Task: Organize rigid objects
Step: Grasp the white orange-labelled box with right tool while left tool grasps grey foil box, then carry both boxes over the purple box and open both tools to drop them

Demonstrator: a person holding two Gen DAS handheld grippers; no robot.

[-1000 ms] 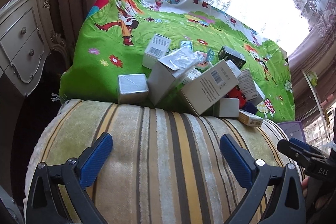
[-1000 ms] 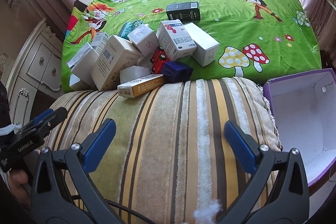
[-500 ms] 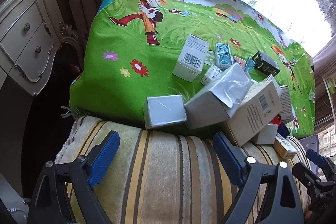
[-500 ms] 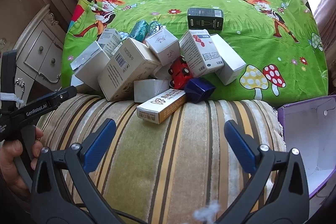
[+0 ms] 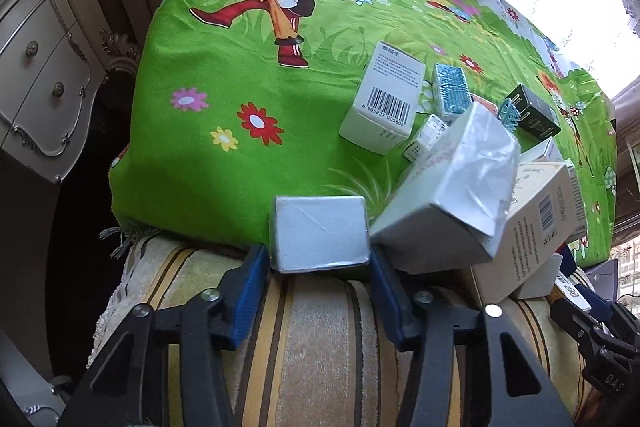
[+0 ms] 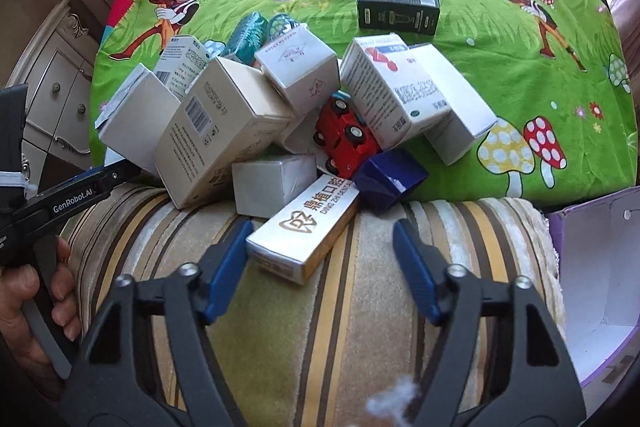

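Gleaming silver-wrapped box (image 5: 320, 231), squarish, lightly creased

A heap of small cartons straddles the edge of the green cartoon blanket (image 6: 460, 39) and the striped cushion (image 6: 360, 287). A silver-grey box (image 5: 319, 233) sits at its left end, a white-and-gold carton (image 6: 306, 227) lies tilted in front, a red toy car (image 6: 346, 139) is wedged among them, and a black box (image 6: 397, 9) lies apart.
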